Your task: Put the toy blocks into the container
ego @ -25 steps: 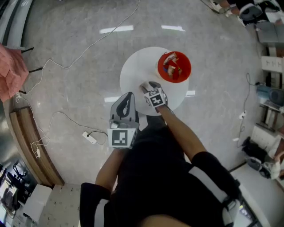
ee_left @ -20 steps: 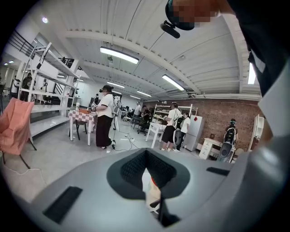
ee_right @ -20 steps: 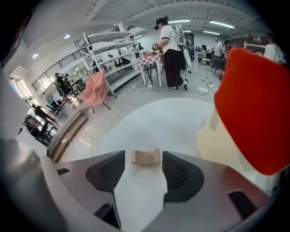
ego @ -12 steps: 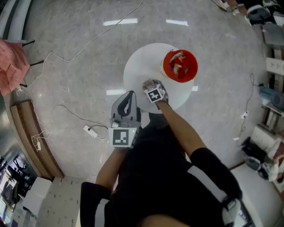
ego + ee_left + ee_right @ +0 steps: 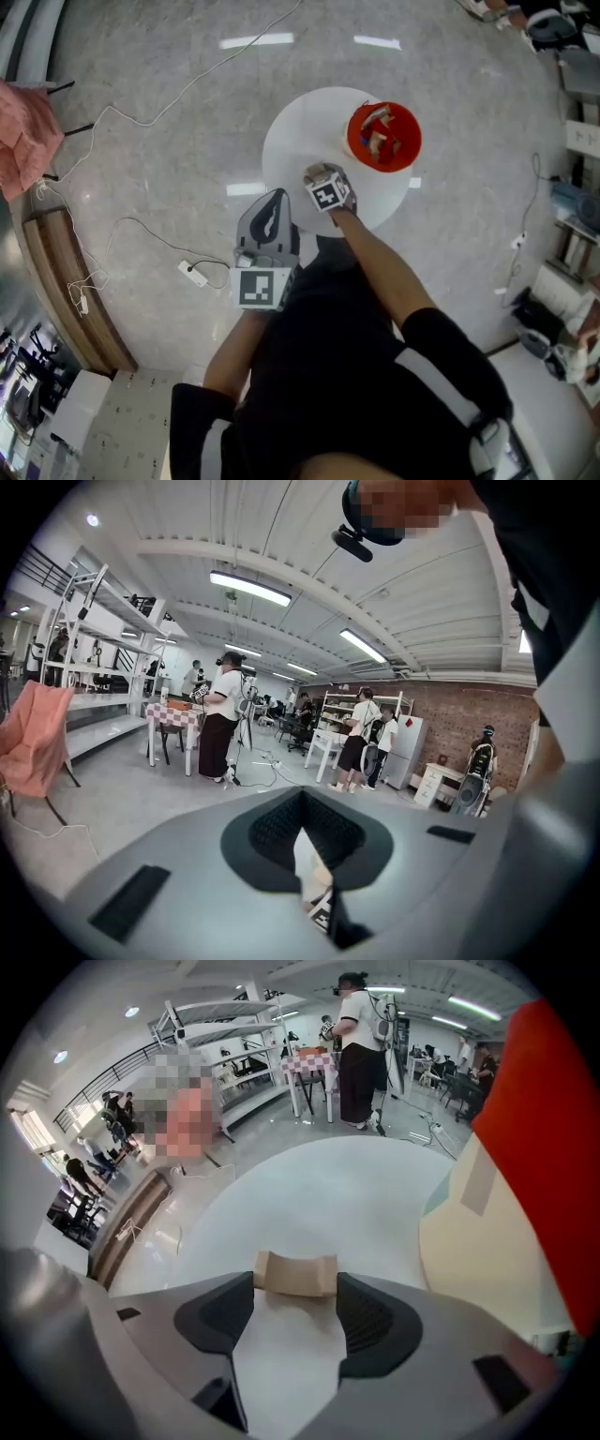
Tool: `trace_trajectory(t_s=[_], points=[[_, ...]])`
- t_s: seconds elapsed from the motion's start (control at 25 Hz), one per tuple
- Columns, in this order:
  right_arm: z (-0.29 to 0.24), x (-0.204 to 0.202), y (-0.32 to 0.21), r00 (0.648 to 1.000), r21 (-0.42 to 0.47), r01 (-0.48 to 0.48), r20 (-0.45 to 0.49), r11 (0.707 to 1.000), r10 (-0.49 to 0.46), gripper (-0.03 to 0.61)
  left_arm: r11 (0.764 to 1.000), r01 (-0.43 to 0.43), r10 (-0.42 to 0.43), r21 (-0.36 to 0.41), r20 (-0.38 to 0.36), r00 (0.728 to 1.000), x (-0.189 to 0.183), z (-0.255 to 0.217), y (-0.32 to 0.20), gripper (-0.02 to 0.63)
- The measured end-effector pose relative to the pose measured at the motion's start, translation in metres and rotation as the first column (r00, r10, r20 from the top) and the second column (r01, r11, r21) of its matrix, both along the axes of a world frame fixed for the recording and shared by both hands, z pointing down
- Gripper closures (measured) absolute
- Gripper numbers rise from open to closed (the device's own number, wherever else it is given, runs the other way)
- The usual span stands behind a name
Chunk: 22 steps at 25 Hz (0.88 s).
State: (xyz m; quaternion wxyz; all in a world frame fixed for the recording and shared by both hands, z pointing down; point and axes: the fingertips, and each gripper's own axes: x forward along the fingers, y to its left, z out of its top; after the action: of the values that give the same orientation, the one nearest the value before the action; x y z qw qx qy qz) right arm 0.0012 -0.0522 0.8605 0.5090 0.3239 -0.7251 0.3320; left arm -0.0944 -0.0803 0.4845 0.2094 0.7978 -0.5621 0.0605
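Note:
A tan wooden arch block (image 5: 295,1274) lies on the round white table (image 5: 300,141), between the tips of my right gripper (image 5: 295,1290). That gripper points steeply down near the table's front (image 5: 316,174). It is open, its jaws have just been opening, and the pads stand either side of the block. The head view hides the block under the gripper. The red container (image 5: 354,141) stands at the table's right with several blocks inside; its wall (image 5: 553,1119) rises close on the right. My left gripper (image 5: 273,199) hangs off the table by the body, shut and empty (image 5: 302,808).
White cables and a power strip (image 5: 191,273) trail over the grey floor to the left. A wooden bench (image 5: 58,300) and a pink cloth (image 5: 23,141) sit at the far left. Several people stand by shelves and tables in the background (image 5: 225,719).
My right gripper has dipped closer to the tabletop and tipped more steeply downward. The left gripper has stayed where it was.

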Motion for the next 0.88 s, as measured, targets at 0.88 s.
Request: trace_trajectory(t_s=[0.88], points=[[-0.103, 0.002, -0.039, 0.987, 0.164, -0.060, 0.154, 0.985, 0.034, 0.310, 0.996, -0.057, 0.057, 0.076, -0.005, 0.998, 0.021, -0.022, -0.004, 0.623]])
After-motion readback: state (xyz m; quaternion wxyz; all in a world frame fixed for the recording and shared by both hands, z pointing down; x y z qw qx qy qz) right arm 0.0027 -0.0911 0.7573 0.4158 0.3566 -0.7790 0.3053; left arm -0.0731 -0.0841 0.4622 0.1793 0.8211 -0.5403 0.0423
